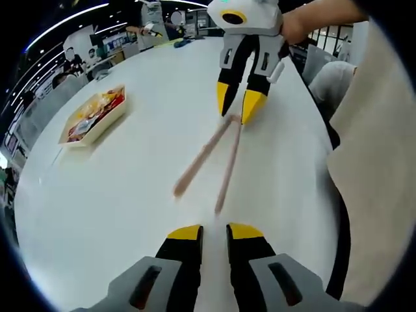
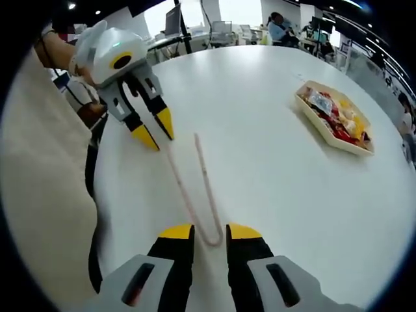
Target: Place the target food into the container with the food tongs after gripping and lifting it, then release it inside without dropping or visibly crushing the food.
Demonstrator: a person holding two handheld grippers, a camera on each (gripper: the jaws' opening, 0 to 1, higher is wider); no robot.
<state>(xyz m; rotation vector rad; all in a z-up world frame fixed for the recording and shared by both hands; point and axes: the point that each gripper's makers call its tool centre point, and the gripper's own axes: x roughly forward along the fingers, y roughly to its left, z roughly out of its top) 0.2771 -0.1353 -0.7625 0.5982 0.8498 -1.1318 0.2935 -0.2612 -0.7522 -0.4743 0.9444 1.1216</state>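
Left gripper (image 1: 214,229), grey body with black jaws and yellow tips: 2 jaws parallel, narrow gap between tips, nothing between them. Right gripper (image 2: 209,229), same build: jaws slightly apart, tips low over table (image 2: 273,149). Right gripper in left gripper view tilted down, person's hand (image 1: 305,23) gripping its body.

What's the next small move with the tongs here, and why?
Probably close the right gripper on the bend of the tongs. The tongs lie flat on the table, not yet lifted, and their bend sits right at that gripper's open jaws. The left gripper hovers by the two free ends, holding nothing.
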